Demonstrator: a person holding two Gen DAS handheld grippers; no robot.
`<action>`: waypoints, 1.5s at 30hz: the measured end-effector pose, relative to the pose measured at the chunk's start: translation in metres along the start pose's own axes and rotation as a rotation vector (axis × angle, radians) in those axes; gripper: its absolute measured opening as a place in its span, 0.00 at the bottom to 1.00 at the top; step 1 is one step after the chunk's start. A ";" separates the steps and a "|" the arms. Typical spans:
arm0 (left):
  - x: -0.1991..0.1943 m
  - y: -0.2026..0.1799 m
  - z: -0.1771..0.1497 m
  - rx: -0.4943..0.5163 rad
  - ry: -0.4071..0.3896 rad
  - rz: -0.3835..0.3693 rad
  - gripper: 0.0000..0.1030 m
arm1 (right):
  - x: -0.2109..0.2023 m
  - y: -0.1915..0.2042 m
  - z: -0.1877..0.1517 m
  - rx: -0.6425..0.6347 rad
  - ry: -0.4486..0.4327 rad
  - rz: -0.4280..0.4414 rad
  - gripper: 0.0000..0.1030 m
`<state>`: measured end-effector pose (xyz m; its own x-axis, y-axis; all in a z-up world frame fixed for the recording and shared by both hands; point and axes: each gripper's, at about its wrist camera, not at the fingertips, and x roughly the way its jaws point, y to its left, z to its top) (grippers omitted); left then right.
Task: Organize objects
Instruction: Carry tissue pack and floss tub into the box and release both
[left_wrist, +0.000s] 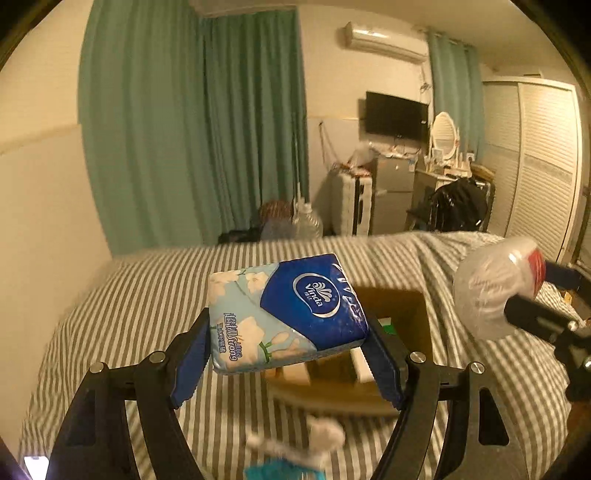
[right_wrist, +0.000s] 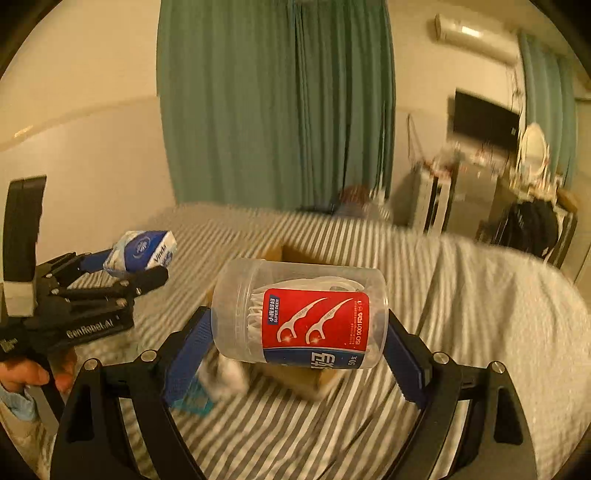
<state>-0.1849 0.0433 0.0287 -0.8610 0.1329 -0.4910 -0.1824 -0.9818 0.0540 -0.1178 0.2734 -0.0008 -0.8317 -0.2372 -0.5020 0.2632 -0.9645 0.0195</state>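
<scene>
My left gripper (left_wrist: 286, 332) is shut on a blue and white tissue pack (left_wrist: 284, 310), held in the air above the striped bed. Behind and below it sits an open cardboard box (left_wrist: 399, 332). My right gripper (right_wrist: 299, 325) is shut on a clear floss-pick jar (right_wrist: 301, 314) with a red label, lying sideways between the fingers, above the same box (right_wrist: 295, 254). The left gripper with the tissue pack (right_wrist: 142, 254) shows at the left of the right wrist view. The jar (left_wrist: 495, 288) shows at the right of the left wrist view.
The bed (left_wrist: 129, 295) has a grey and white striped cover. A white crumpled item (left_wrist: 325, 439) and a teal packet (right_wrist: 194, 400) lie on it near the box. Green curtains (left_wrist: 192, 129), a water jug (left_wrist: 306, 221), a small fridge and a dresser stand beyond the bed.
</scene>
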 end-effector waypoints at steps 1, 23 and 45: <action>0.009 -0.001 0.008 -0.004 0.011 -0.014 0.76 | 0.000 -0.003 0.013 -0.002 -0.023 -0.009 0.85; 0.193 -0.022 -0.028 -0.009 0.231 -0.153 0.76 | 0.197 -0.037 0.039 0.154 0.163 -0.003 0.85; -0.004 0.023 0.013 0.010 -0.004 -0.017 1.00 | 0.043 -0.009 0.071 0.111 -0.022 -0.072 1.00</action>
<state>-0.1920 0.0221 0.0427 -0.8599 0.1498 -0.4880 -0.2016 -0.9779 0.0549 -0.1910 0.2640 0.0388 -0.8572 -0.1684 -0.4867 0.1479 -0.9857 0.0805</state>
